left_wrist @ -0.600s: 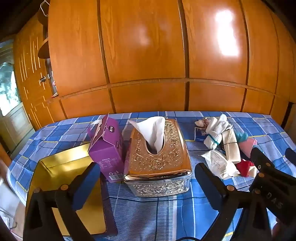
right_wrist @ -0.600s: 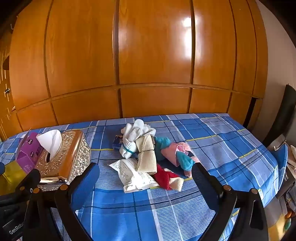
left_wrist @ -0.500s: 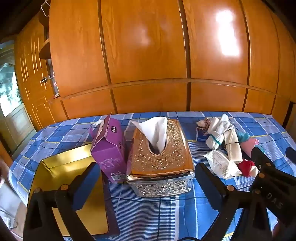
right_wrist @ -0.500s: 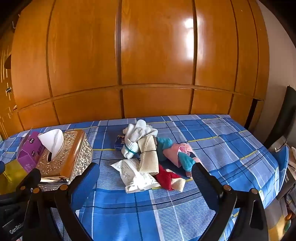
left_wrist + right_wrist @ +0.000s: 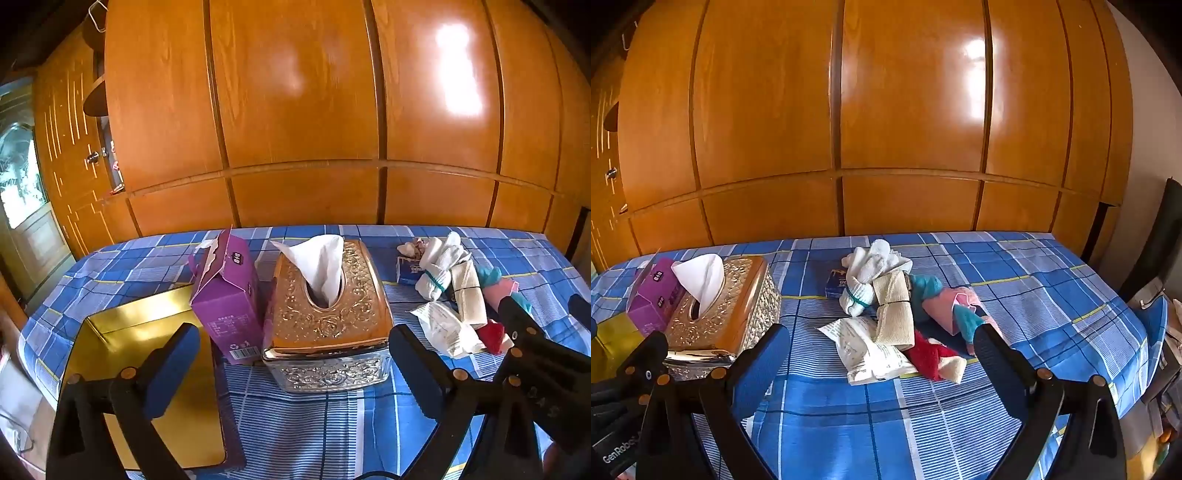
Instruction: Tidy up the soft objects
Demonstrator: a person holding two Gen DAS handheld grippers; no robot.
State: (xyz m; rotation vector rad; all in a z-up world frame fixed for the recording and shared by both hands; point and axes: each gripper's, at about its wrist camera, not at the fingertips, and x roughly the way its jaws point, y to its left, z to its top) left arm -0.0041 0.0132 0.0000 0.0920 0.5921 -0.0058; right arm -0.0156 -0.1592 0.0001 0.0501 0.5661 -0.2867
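A heap of soft things (image 5: 897,314) lies on the blue checked cloth. At the heap's 12 o'clock is a white sock bundle (image 5: 870,275) with a green band around it. Just beside it, toward 3 o'clock, lies a folded beige cloth (image 5: 894,312) tied with a thin dark band. At 3 o'clock a pink roll (image 5: 947,308) touches some teal cloth (image 5: 925,288). At 6 o'clock a white crinkly packet (image 5: 868,349) lies flat. A red and cream sock (image 5: 936,360) lies at 5 o'clock, touching the packet.
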